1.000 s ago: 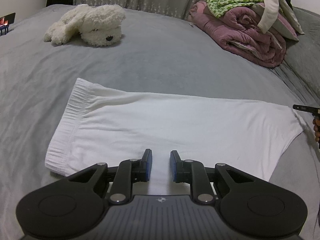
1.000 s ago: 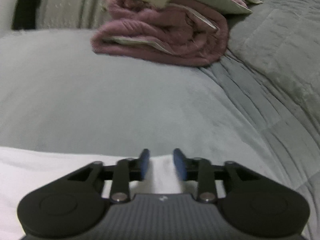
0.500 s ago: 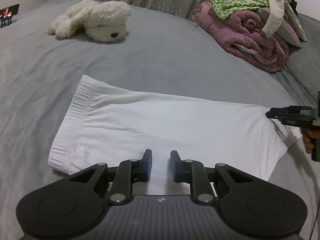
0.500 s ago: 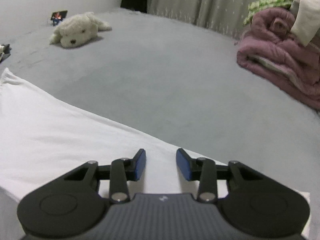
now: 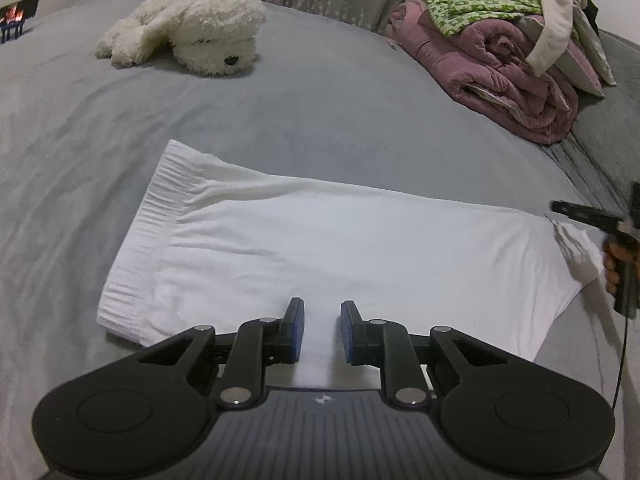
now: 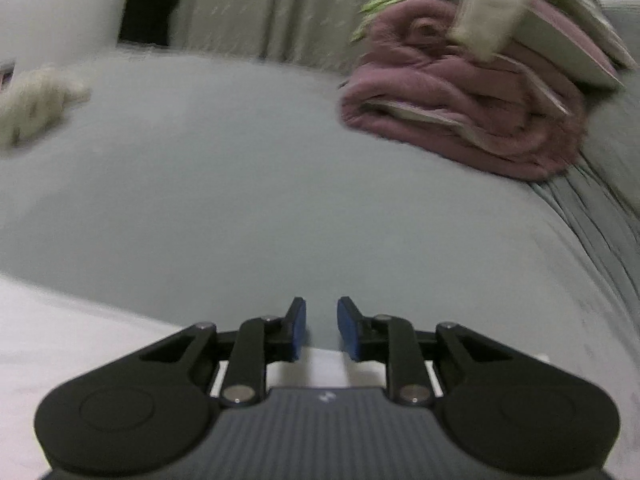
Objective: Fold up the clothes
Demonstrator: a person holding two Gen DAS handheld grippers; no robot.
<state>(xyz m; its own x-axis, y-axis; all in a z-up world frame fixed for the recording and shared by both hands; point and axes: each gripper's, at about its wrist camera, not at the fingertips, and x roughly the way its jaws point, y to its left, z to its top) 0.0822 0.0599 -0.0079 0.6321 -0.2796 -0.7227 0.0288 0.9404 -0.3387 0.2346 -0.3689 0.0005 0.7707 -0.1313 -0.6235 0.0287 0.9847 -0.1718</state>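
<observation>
White shorts (image 5: 320,248) lie flat near the bed's (image 5: 320,120) front edge. My left gripper (image 5: 320,330) hovers above them, jaws narrowly apart, empty; my right gripper (image 6: 321,328), just narrowing, grips nothing at their hem.

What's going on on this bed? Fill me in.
A person with a gripper in each hand is folding white shorts spread flat on the grey bed. The left gripper hovers over the near edge, jaws slightly apart, gripping nothing. The right gripper, at the leg-hem end, has just been closing; no cloth sits between its pads. A plush dog and a pile of laundry lie at the far side.
</observation>
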